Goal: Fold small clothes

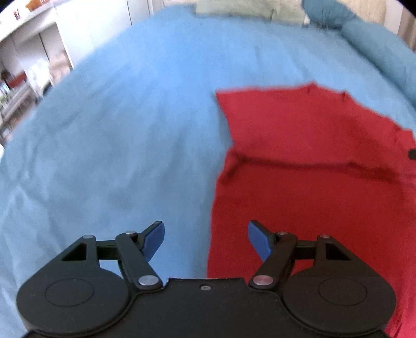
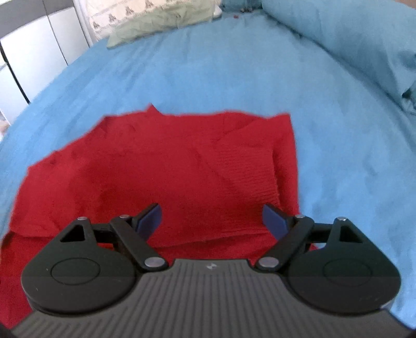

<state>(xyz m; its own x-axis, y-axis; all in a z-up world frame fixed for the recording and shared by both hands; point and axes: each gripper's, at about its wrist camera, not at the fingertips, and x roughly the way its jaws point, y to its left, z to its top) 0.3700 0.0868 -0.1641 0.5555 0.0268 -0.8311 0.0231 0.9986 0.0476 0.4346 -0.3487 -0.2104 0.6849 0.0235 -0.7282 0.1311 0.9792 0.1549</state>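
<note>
Right wrist: red garment (image 2: 182,169) on blue bedspread (image 2: 208,72)

Both wrist views look steeply down, close, sharing the red garment (image 1: 299,161).

From my left cam the garment (image 1: 306,161) lay flat on the bed (image 1: 124,124), off to the right, with shelves (image 1: 28,78) past the bed's left edge. From my right cam it sat dead ahead under the gripper (image 2: 212,219), one part folded over on top, a pillow (image 2: 145,23) far behind, bedding (image 2: 351,44) bunched back right.
</note>
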